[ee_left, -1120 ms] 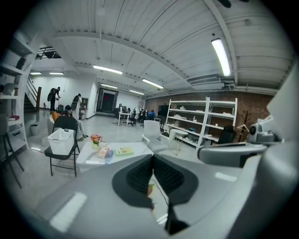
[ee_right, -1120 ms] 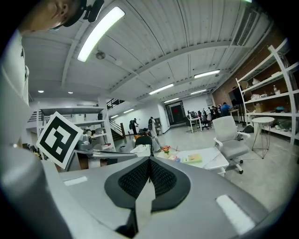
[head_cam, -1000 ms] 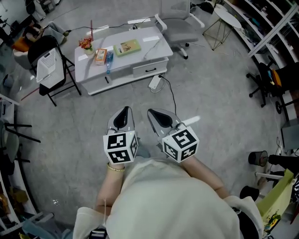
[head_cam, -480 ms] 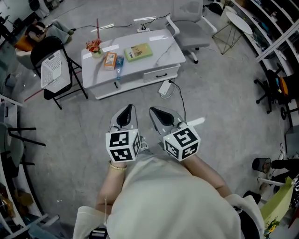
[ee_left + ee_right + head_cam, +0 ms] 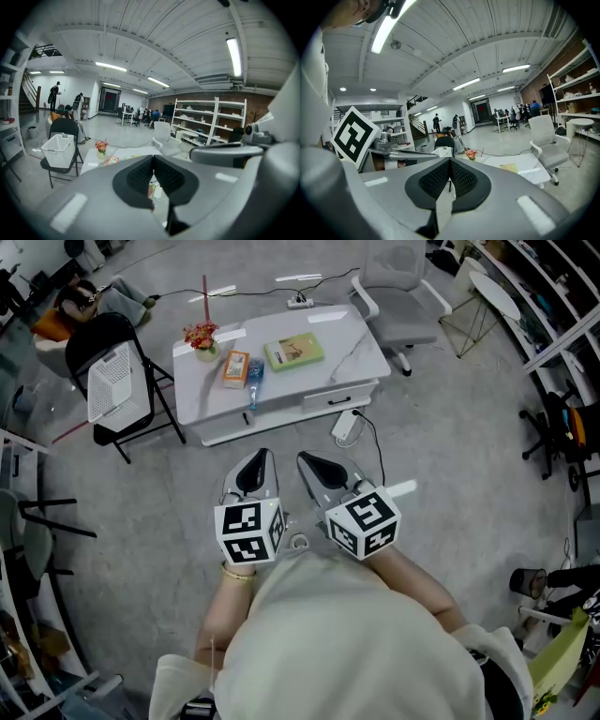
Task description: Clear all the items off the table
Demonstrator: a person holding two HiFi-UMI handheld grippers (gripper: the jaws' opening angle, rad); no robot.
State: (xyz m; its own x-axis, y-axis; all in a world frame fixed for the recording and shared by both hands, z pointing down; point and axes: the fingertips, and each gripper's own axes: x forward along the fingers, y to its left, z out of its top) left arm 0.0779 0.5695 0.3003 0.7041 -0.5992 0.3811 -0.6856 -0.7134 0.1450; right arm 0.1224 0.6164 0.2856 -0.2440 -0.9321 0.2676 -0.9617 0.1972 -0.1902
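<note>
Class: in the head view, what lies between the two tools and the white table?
In the head view, bare grey floor, apart from a white power strip and its black cable by the table.

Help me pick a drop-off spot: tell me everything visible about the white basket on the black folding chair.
The white rectangular plastic basket has latticed walls under a solid rim and stands upright on the seat of the black folding chair, its only visible contact. It sits beside the left end of the white low table. No contents show.

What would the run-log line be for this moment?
left tool: shut, empty | right tool: shut, empty | low white table: uncleared, ahead
</note>
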